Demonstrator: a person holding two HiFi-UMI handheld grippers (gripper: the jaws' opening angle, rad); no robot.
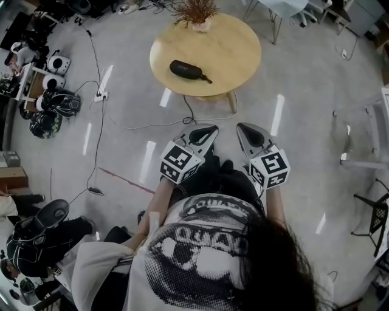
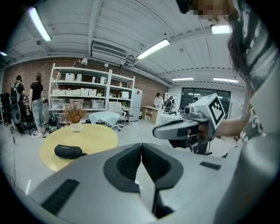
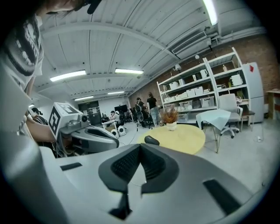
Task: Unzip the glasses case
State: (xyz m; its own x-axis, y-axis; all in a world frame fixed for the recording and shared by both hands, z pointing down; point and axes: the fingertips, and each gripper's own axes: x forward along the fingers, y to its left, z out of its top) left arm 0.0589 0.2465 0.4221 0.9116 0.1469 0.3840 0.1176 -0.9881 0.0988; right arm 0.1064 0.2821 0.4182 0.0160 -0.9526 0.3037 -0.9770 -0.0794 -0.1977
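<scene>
A black zipped glasses case (image 1: 186, 70) lies on the round wooden table (image 1: 231, 51), left of its middle. The case (image 2: 68, 151) shows at the left of the left gripper view and small (image 3: 152, 140) in the right gripper view. My left gripper (image 1: 203, 132) and right gripper (image 1: 247, 132) hang side by side over the floor, well short of the table, pointing toward it. Both are shut with nothing between the jaws (image 2: 141, 151) (image 3: 140, 153). Each gripper shows in the other's view: the right one (image 2: 186, 127), the left one (image 3: 87, 133).
A potted dried plant (image 1: 196, 13) stands at the table's far edge. Cables (image 1: 182, 118) run over the floor in front of the table. Helmets and gear (image 1: 51, 103) lie at the left. A seated person (image 1: 36, 237) is at lower left. Shelves (image 2: 83, 89) and people stand at the back.
</scene>
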